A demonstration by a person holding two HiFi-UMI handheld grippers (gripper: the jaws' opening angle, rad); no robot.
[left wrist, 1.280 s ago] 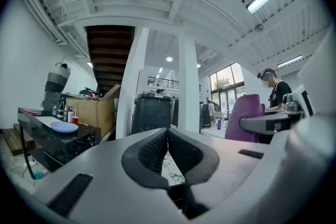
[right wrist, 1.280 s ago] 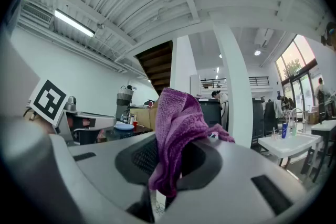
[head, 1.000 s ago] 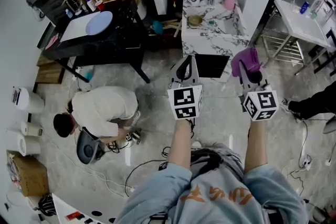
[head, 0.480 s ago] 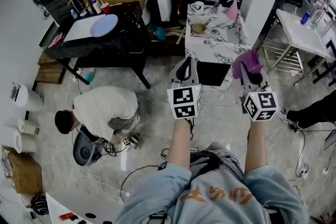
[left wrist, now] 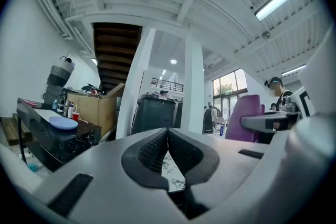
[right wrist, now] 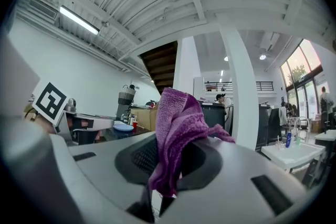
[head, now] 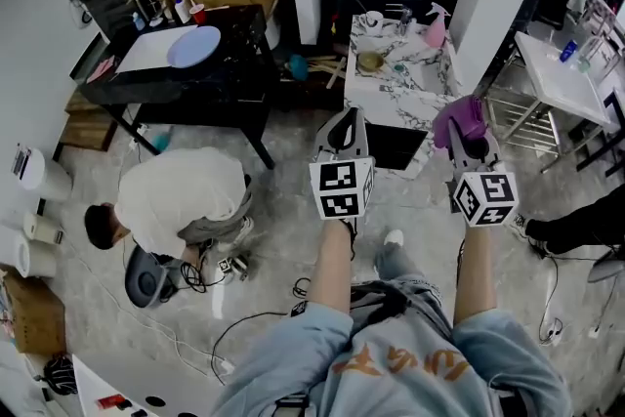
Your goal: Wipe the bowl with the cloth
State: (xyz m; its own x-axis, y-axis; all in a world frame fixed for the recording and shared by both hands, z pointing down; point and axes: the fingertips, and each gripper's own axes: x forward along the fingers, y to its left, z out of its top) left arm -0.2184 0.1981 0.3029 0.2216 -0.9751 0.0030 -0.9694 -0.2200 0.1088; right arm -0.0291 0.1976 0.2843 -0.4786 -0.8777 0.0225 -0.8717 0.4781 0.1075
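A small brownish bowl (head: 369, 62) sits on the marble-topped table (head: 410, 88) ahead of me, well beyond both grippers. My right gripper (head: 463, 134) is shut on a purple cloth (head: 459, 115), which bunches up out of the jaws; in the right gripper view the cloth (right wrist: 176, 123) fills the gap between the pads. My left gripper (head: 344, 120) is held level beside it, shut with nothing in it; in the left gripper view its ribbed pads (left wrist: 157, 147) meet at the tips. Both grippers hang in the air over the floor, short of the table.
A pink spray bottle (head: 435, 27) and a white cup (head: 372, 19) stand on the marble table. A black table (head: 210, 78) with a blue plate (head: 191, 45) is at the left. A person in white (head: 176, 200) crouches on the floor among cables. A white table (head: 559, 65) stands at the right.
The view has moved forward, so the marble table and bowl sit a little nearer. Both grippers keep the same pose and grip. The crouching person has shifted left.
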